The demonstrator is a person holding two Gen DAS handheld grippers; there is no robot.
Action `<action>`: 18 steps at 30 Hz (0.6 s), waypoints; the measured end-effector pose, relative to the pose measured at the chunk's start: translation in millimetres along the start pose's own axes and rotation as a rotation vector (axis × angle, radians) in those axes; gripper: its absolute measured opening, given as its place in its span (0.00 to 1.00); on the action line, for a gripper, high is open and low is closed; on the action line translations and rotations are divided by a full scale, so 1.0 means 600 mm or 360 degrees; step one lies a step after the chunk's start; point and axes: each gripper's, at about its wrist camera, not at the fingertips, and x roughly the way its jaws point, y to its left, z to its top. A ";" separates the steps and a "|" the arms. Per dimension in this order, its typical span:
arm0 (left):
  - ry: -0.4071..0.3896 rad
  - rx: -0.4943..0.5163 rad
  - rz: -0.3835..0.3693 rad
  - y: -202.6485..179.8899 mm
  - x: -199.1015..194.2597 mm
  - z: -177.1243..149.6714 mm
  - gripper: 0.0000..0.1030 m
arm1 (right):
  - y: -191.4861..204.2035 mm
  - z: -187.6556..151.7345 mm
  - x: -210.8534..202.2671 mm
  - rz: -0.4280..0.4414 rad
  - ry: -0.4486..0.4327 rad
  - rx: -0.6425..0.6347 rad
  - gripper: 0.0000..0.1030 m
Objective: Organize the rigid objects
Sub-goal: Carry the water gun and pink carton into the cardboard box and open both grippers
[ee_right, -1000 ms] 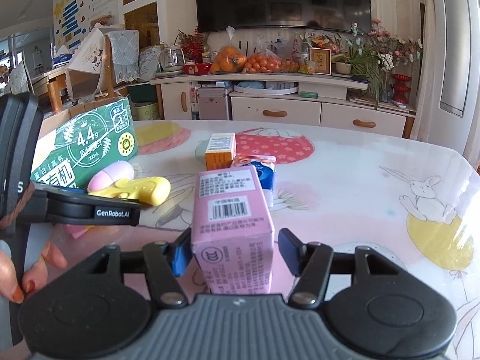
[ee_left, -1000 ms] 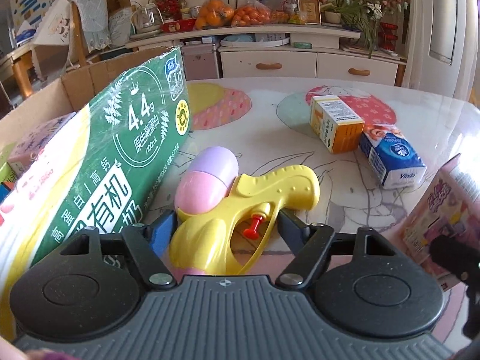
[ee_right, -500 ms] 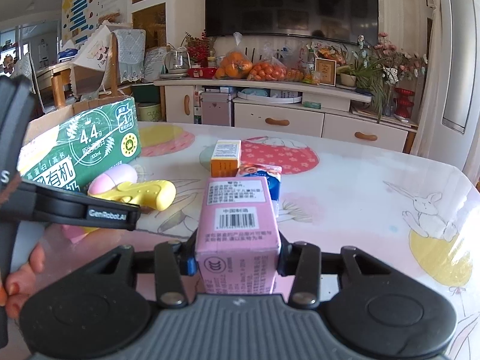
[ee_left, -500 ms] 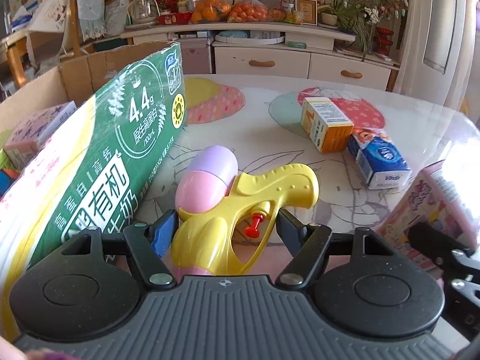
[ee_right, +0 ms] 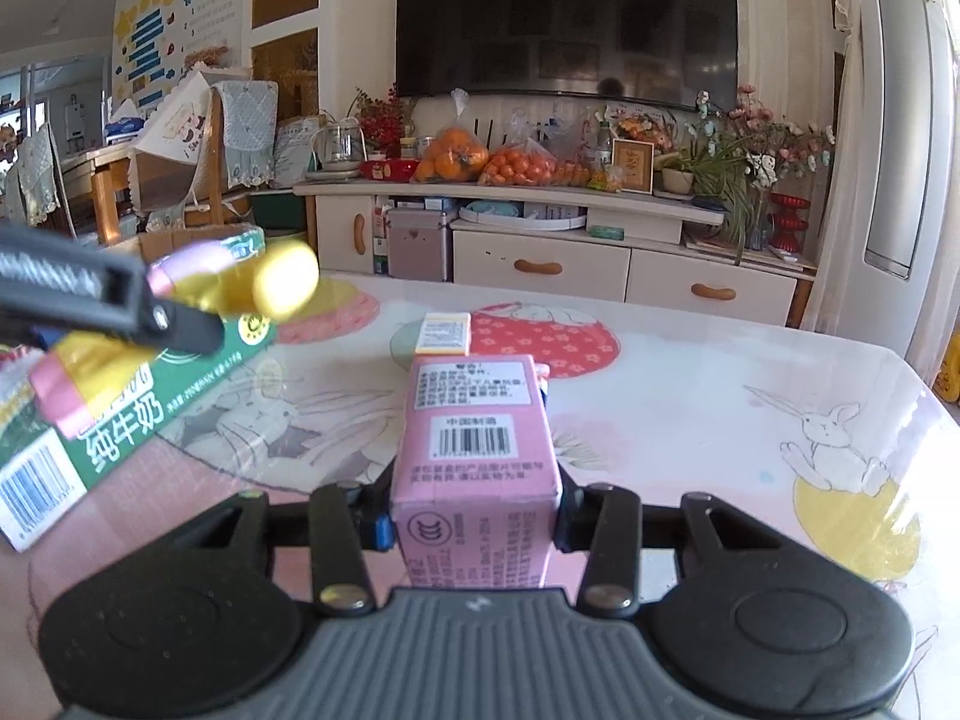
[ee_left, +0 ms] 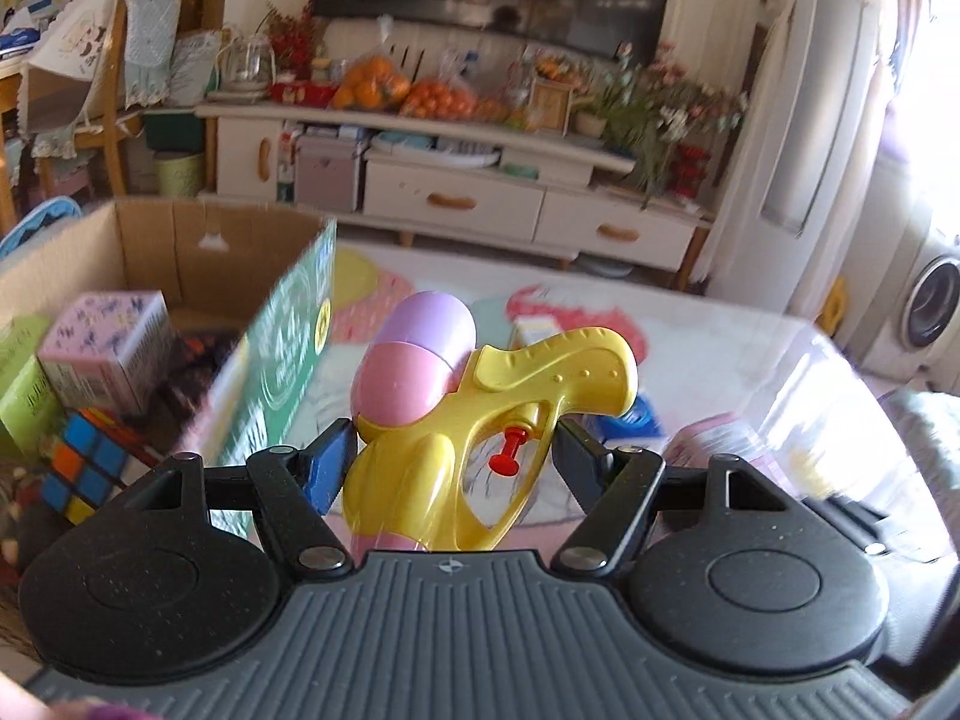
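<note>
My left gripper [ee_left: 450, 456] is shut on a yellow water gun [ee_left: 480, 408] with a pink and purple tank and holds it in the air above the table, beside the open cardboard box [ee_left: 198, 240]. The right wrist view shows the same gun [ee_right: 282, 279] blurred at the upper left. My right gripper [ee_right: 474, 516] is shut on an upright pink carton [ee_right: 477, 420] that stands on the table, barcode side up toward the camera. The pads press both of its side walls.
The box holds a pink box [ee_left: 108, 342] and a Rubik's cube [ee_left: 84, 468]. A green milk case [ee_right: 150, 402] lies along the box. An orange carton [ee_right: 443, 333] and a blue carton [ee_left: 636, 420] stand mid-table on the rabbit-print tablecloth [ee_right: 780, 396].
My left gripper has risen with the water gun, lifting it off the table toward the box. My right gripper has closed onto the pink carton.
</note>
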 end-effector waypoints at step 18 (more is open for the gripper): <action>-0.0093 -0.0257 0.0180 0.180 -0.031 0.054 0.86 | 0.134 0.102 -0.044 0.0235 -0.0228 -0.0005 0.43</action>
